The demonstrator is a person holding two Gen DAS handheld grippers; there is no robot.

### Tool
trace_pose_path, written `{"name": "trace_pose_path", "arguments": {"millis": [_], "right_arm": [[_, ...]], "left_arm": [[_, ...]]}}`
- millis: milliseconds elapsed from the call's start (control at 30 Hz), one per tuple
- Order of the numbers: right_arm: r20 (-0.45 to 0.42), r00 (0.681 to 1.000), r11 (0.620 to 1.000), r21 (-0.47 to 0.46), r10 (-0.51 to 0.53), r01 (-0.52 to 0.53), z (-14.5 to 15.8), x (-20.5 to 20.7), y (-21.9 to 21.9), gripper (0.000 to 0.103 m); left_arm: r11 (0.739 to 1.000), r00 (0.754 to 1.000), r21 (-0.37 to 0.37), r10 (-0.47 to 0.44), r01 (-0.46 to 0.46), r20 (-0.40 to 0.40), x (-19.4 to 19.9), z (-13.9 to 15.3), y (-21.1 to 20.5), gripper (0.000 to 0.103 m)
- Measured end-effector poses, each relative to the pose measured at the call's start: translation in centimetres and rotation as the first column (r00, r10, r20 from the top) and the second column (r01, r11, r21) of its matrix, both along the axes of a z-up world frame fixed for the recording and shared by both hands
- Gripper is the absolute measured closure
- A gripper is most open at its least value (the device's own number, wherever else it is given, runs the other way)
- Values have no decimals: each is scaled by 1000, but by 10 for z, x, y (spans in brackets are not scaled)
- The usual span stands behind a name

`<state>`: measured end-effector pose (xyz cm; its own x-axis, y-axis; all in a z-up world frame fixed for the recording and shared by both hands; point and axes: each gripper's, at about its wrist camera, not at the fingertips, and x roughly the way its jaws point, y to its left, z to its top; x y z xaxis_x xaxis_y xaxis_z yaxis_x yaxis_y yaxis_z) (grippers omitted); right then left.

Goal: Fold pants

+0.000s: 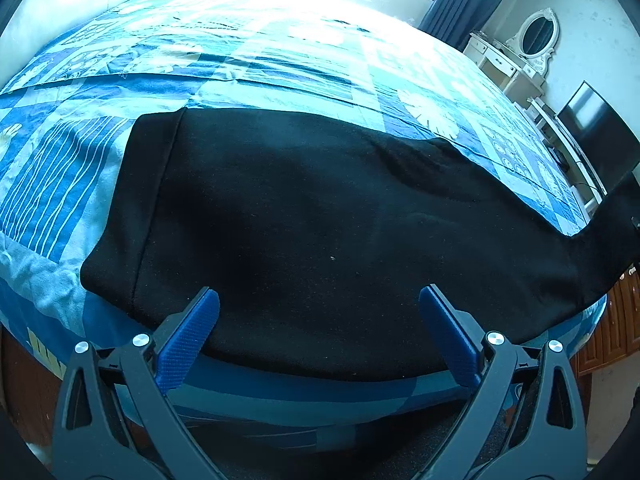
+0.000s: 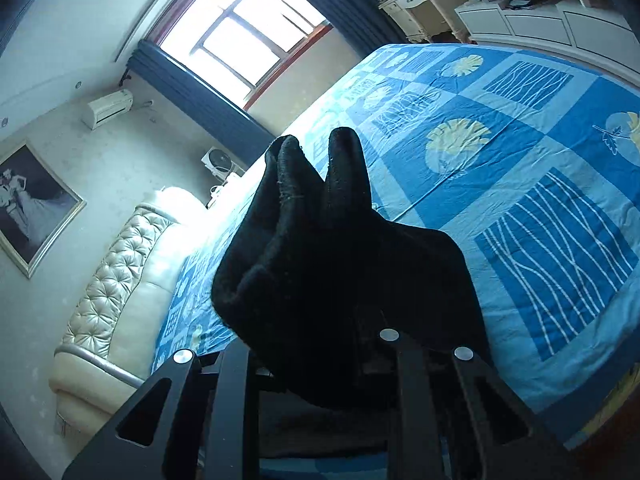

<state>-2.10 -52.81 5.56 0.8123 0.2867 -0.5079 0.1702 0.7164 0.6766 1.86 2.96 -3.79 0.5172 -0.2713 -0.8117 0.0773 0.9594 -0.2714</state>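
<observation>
While my right claw [image 2: 320,312] is clamped on the bunched hem of the pants [image 1: 320,220], I should carry it across evenly; my left claw [image 1: 320,308] hangs apart just above their near edge on the bed [image 1: 280,64].

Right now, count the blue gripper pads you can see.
2. Both are on the left gripper: one pad at lower left, one pad at lower right, open over the black pants. The right gripper's pads are hidden under bunched cloth.
</observation>
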Motion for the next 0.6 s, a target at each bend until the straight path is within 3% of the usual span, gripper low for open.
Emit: {"name": "trace_pose_path", "arguments": {"millis": [133,300,600], "right_arm": [[-29,997,996,-45,76,-77,-11,19,51,82],[-107,982,978,-118,158,-170,-39,46,112,82],[-261,936,878,-357,235,-319,-83,48,200,82]], "left_arm": [[999,1000,-48,25,-25,-8,1,4,5,3],[999,1000,-42,26,-26,-6,2,4,5,3],[999,1000,-46,0,-1,-6,0,5,-3,3]]}}
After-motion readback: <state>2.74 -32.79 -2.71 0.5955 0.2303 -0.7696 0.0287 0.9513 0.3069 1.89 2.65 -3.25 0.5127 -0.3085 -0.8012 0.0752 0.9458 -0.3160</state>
